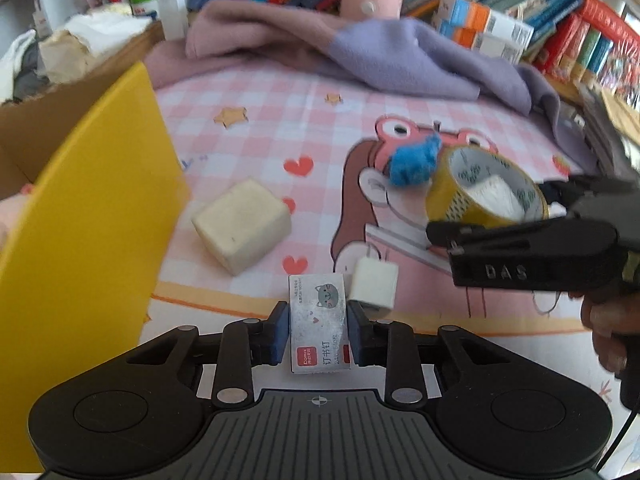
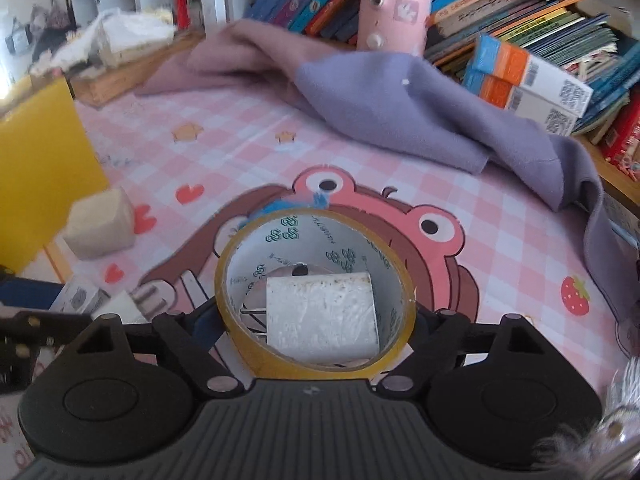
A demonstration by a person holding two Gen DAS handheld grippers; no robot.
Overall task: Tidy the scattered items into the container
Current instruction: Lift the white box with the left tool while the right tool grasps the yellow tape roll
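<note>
My left gripper [image 1: 319, 328] is shut on a small grey staple box [image 1: 318, 316] with a cat picture, low over the pink checked mat [image 1: 280, 112]. Just right of it lies a white charger plug [image 1: 374, 284]. A beige block [image 1: 242, 226] sits beside the yellow container [image 1: 80, 240] at the left. My right gripper [image 2: 316, 316] is shut on a yellow tape roll [image 2: 304, 366], its pads on either side; a white piece [image 2: 320, 316] shows inside the core. In the left wrist view the tape roll [image 1: 452, 200] is tilted, with a blue pom-pom [image 1: 414, 160] behind it.
A purple and pink cloth [image 1: 400, 52] lies across the back of the mat. Behind it stand a pink bottle [image 2: 394, 4], stacked books [image 2: 520, 8] and orange-blue boxes [image 2: 520, 76]. A cardboard box [image 1: 48, 92] of clutter is behind the container. A hand [image 1: 608, 328] holds the right gripper.
</note>
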